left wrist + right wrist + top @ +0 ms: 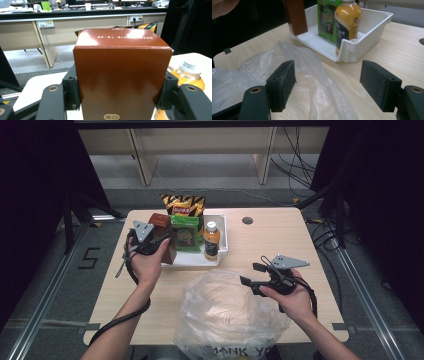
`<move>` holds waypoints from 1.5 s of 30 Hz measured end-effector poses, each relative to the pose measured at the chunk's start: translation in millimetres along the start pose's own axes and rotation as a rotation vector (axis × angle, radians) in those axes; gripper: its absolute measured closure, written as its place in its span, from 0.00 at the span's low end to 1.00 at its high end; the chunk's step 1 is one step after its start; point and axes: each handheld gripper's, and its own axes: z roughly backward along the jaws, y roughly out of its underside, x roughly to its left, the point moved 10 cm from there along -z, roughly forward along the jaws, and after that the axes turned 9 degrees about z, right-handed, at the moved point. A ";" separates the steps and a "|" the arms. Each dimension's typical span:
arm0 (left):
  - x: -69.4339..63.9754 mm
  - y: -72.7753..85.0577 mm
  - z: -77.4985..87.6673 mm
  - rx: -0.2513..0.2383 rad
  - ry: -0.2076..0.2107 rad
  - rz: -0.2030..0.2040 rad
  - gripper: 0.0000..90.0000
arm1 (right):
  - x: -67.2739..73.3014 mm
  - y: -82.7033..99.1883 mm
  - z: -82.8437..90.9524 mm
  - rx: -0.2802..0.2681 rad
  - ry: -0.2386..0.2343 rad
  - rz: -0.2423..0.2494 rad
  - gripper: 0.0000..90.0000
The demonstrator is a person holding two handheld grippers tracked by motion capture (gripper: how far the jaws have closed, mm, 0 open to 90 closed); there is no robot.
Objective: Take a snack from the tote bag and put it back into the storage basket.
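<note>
Setting: a pale wood-grain table (280, 245) with rounded corners, seen from above, in a dim room with black drapes to left and right.
Floor: grey, with metal rails running along both sides of the table, a taped mark like a 5 at left, and loose black cables at far right.
Far background: light wooden desk legs and panels beyond the table; the left gripper view also shows a long desk with wall sockets and screens on top.
Table surface: a small round dark cable hole (247, 220) lies in the wood near the far edge, right of the tray.
Tray: a white plastic tray (223, 240) sits at the far centre of the table.
Tray contents: a green packet (185, 234) upright in the middle, an orange drink bottle (212, 241) with a white cap just to its right, and a yellow and black chip bag (183, 204) standing at the far edge.
Brown box: a glossy reddish-brown carton (120, 75), upright at the near left corner of the tray, lifted above its rim.
Left gripper: the left gripper (150, 242) pinches the brown box, one pad pressed against each side.
Right gripper: the right gripper (328, 86) hovers with jaws spread wide and nothing between them, over the right edge of the bag.
Bag: a crumpled clear plastic bag (225, 312) lies at the near centre of the table, with printed lettering on its near end.
</note>
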 end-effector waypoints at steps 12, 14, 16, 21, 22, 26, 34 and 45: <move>2.0 2.6 -10.2 0.007 -0.010 -0.006 0.41 | -3.3 -1.4 0.2 -0.013 0.002 0.038 0.32; 2.1 3.3 -11.8 0.007 -0.010 -0.005 0.41 | -1.5 -1.7 0.5 -0.012 -0.007 0.016 0.32; 2.6 3.7 -13.3 0.008 -0.012 -0.007 0.41 | -0.2 -2.3 -0.2 -0.019 -0.007 -0.005 0.32; 5.5 5.8 -17.2 0.014 -0.024 -0.004 0.41 | -0.4 -1.5 -0.5 -0.012 -0.012 0.012 0.32; 6.3 6.4 -17.9 0.017 -0.026 -0.005 0.41 | -0.9 -1.6 -0.2 -0.013 -0.009 0.016 0.32; 8.1 7.6 -20.6 0.018 -0.034 -0.004 0.41 | -0.5 -1.7 0.3 -0.013 -0.010 0.009 0.32; 9.3 9.1 -24.3 0.021 -0.047 -0.007 0.41 | 1.5 -0.5 0.8 0.000 -0.011 -0.005 0.32; 9.4 14.2 -30.7 0.028 -0.055 -0.002 0.41 | -0.3 -1.8 0.8 -0.010 -0.007 0.033 0.32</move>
